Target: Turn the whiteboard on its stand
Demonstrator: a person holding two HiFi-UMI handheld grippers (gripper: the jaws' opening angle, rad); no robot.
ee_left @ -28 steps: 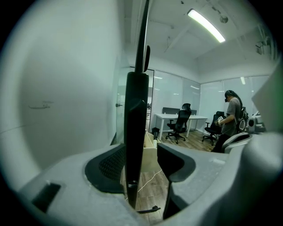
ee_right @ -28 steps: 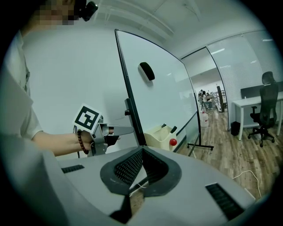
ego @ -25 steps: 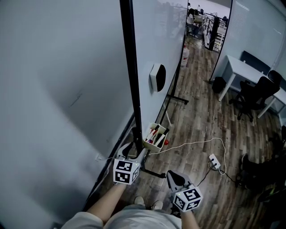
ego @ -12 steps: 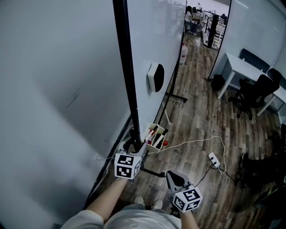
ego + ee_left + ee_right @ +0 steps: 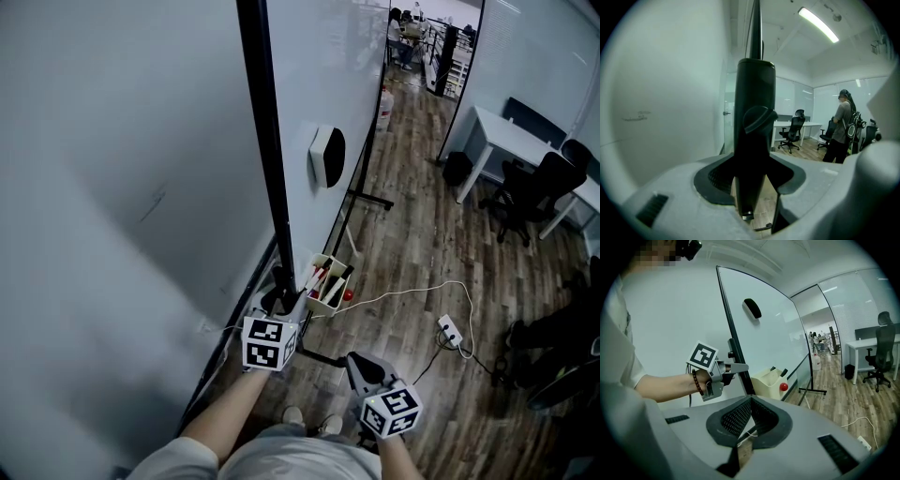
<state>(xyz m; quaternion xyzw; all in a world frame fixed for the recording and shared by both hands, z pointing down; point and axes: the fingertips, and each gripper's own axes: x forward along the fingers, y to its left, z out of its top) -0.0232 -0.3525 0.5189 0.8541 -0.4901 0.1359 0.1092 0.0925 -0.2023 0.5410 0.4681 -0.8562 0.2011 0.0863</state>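
The whiteboard [image 5: 319,75] stands edge-on to me in a black frame [image 5: 262,141], with a wall close on its left. My left gripper [image 5: 281,306] is low on that frame. In the left gripper view the black post [image 5: 753,140] with its knob fills the space between the jaws. The jaws have just been closing and the pads press on the post. The right gripper view shows the left gripper [image 5: 736,367] at the post. My right gripper [image 5: 361,367] hangs lower right of it, shut and holding nothing, clear of the board [image 5: 764,348].
An eraser [image 5: 328,157] clings to the board. A cream box of markers [image 5: 326,284] with a red ball [image 5: 348,295] hangs near the frame. A white cable and power strip [image 5: 449,335] lie on the wood floor. A desk [image 5: 506,141] and office chairs [image 5: 530,192] stand at the right.
My left gripper has moved a little forward onto the black frame post and narrowed its jaws around it. The right gripper has stayed where it was.
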